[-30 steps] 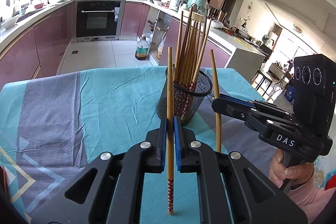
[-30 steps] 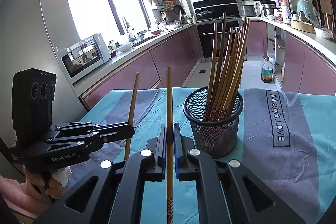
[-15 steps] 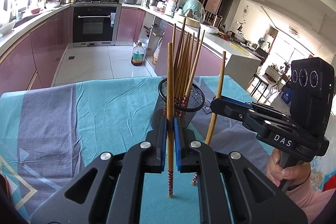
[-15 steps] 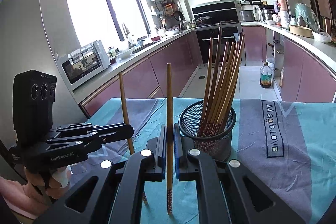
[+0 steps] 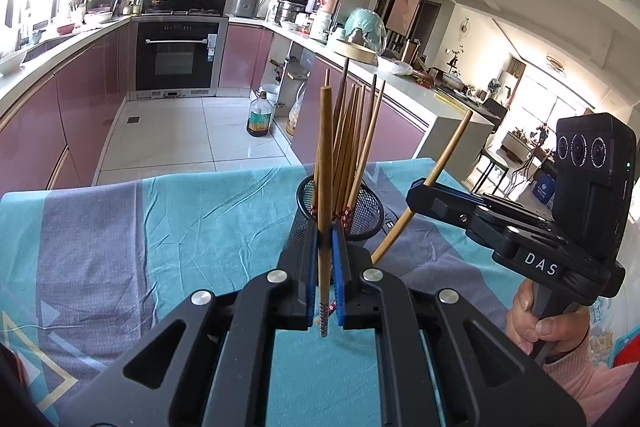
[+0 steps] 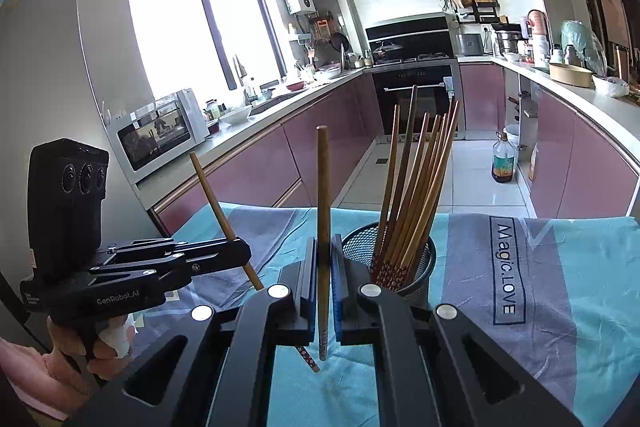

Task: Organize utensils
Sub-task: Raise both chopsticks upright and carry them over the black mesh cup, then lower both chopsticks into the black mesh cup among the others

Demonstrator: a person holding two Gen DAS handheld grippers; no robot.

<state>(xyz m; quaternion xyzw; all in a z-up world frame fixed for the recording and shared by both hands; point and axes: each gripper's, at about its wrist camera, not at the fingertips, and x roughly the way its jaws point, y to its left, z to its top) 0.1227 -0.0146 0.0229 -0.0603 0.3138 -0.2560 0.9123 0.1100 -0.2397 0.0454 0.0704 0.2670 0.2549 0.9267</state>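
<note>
A black mesh holder (image 5: 366, 213) (image 6: 420, 267) with several wooden chopsticks stands on the cloth-covered table (image 5: 192, 227). My left gripper (image 5: 325, 267) is shut on an upright chopstick (image 5: 325, 155), just in front of the holder. My right gripper (image 6: 324, 279) is shut on another chopstick (image 6: 323, 187), left of the holder. In the left wrist view the right gripper (image 5: 420, 193) holds its chopstick (image 5: 448, 151) tilted, right of the holder. In the right wrist view the left gripper (image 6: 236, 253) holds its chopstick (image 6: 212, 195) tilted.
The table has a teal and grey cloth (image 6: 560, 287) with a printed label. Kitchen counters (image 6: 580, 95), an oven (image 5: 176, 55), a microwave (image 6: 160, 131) and an oil bottle (image 5: 258, 117) on the floor lie beyond the table.
Both grippers have risen and pitched down with their chopsticks. The holder now sits lower and closer under the fingertips. Each chopstick looks tilted in the other view.
</note>
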